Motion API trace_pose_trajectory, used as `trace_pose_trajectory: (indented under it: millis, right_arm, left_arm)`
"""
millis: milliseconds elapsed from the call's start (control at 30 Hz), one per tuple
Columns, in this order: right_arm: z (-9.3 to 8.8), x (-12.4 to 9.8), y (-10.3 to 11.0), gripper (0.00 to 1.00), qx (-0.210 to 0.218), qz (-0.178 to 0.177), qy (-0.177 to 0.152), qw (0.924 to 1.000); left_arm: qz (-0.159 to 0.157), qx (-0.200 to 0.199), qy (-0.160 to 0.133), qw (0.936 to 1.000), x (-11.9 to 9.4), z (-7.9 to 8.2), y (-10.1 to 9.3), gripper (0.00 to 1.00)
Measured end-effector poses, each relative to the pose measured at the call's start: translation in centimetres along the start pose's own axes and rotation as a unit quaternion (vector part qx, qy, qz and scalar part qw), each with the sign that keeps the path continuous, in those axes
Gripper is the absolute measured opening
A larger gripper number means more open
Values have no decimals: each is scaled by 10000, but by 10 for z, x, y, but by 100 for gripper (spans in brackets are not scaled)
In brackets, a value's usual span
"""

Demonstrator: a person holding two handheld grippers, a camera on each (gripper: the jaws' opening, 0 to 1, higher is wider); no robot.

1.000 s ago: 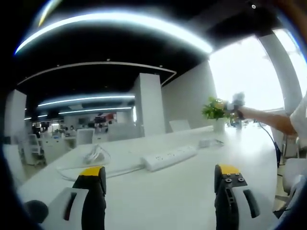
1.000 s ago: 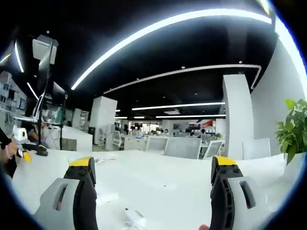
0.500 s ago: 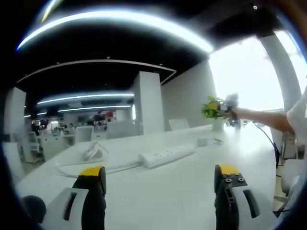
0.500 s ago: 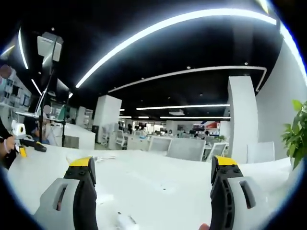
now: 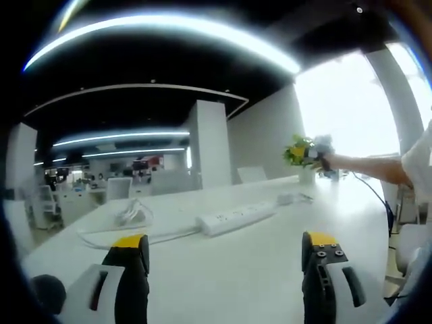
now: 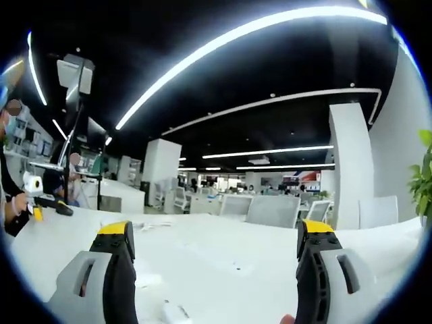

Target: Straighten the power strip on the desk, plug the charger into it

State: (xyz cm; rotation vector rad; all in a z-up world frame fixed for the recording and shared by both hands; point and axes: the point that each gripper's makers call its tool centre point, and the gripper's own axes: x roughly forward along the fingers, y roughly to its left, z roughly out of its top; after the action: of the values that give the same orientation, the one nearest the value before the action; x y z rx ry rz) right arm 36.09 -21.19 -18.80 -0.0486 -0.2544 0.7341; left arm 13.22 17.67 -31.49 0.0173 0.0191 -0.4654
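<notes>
Desk: big white desk (image 5: 256, 270) in an open office, runs off toward 12 o'clock in both views.
Power strip: white power strip (image 5: 237, 219) lying flat on the desk, around 12 o'clock of the left gripper, skewed so its far end tips toward 2 o'clock. White cord (image 5: 121, 237) trails off its near end toward 9 o'clock.
Cable bundle: loose coil of white cable (image 5: 133, 216) just beyond the cord, around 10 o'clock.
Charger: small white thing (image 5: 289, 200) past the strip's far end, pretty sure that's the charger but too tiny to swear on it. Well apart from the strip.
Left gripper: left gripper (image 5: 226, 248), yellow-tipped jaws spread wide, nothing between them, hanging above the desk short of the strip.
Right gripper: right gripper (image 6: 214, 236), jaws just as wide apart, holding nothing. In the left gripper view it's out at 2 o'clock (image 5: 316, 150), in front of the potted plant (image 5: 300, 155).
Near edge: white lump (image 6: 177, 312) at 6 o'clock in the right gripper view, can't tell what it is.
</notes>
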Motion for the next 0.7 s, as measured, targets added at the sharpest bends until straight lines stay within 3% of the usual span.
trace_pose_trajectory:
  millis: [267, 700]
  right_arm:
    - [-13, 2, 1, 100, 202, 191, 20, 9996]
    - [-27, 8, 32, 100, 304, 868, -140, 9957]
  left_arm:
    - [-33, -4, 42, 10000, 0, -2, -4, 96]
    - [-40, 22, 102, 9999, 1, -2, -6, 96]
